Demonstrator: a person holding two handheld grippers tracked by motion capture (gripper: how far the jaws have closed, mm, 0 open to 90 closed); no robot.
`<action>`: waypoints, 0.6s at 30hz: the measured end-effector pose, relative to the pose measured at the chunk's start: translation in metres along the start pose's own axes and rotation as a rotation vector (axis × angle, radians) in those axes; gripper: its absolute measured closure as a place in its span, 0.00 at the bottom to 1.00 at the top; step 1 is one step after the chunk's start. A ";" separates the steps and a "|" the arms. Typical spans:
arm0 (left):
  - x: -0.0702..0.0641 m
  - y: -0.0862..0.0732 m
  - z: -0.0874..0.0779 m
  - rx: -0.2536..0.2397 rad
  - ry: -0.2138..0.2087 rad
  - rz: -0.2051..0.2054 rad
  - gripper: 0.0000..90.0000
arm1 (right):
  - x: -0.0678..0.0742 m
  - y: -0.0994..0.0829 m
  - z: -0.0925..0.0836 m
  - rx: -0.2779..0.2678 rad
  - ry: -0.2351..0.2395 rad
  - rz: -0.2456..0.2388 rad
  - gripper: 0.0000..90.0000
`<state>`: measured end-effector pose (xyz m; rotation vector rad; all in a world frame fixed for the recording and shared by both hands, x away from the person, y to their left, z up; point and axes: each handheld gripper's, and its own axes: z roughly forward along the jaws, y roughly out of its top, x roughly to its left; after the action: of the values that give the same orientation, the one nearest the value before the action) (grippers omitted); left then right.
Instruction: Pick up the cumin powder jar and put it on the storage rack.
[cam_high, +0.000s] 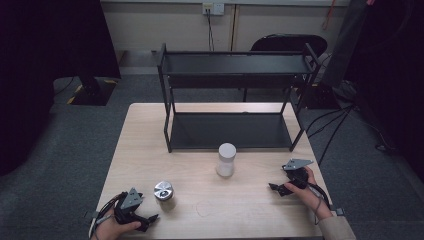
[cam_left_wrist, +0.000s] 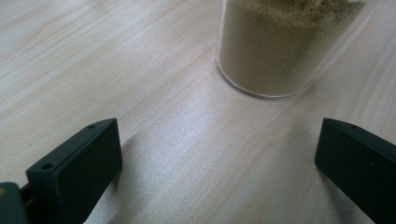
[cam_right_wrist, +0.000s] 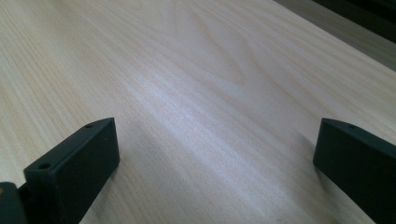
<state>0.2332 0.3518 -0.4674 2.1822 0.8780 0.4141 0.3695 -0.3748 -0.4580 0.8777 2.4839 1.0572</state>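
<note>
Spice jar (cam_high: 163, 191): upright on bench (cam_high: 250, 200), just ahead of left gripper (cam_high: 152, 218), fingers released, lined up for grasping; right gripper (cam_high: 272, 187) likewise released.

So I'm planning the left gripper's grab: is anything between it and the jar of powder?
Nothing visible. In the left gripper view, bare table lies between the open left gripper and the jar just ahead. The white cylinder stands farther off, out of the way.
</note>
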 end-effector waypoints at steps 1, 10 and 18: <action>0.000 0.000 0.000 0.000 0.000 0.001 0.00 | 0.000 0.000 0.000 0.000 0.000 0.000 0.00; 0.005 0.000 -0.003 -0.013 -0.036 -0.025 0.02 | 0.000 0.000 0.000 0.000 0.000 0.000 0.00; 0.000 0.005 -0.011 -0.060 -0.043 -0.046 0.01 | 0.000 0.000 0.000 0.000 0.000 0.000 0.00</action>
<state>0.2298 0.3549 -0.4566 2.1040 0.8795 0.3647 0.3695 -0.3748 -0.4580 0.8780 2.4839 1.0572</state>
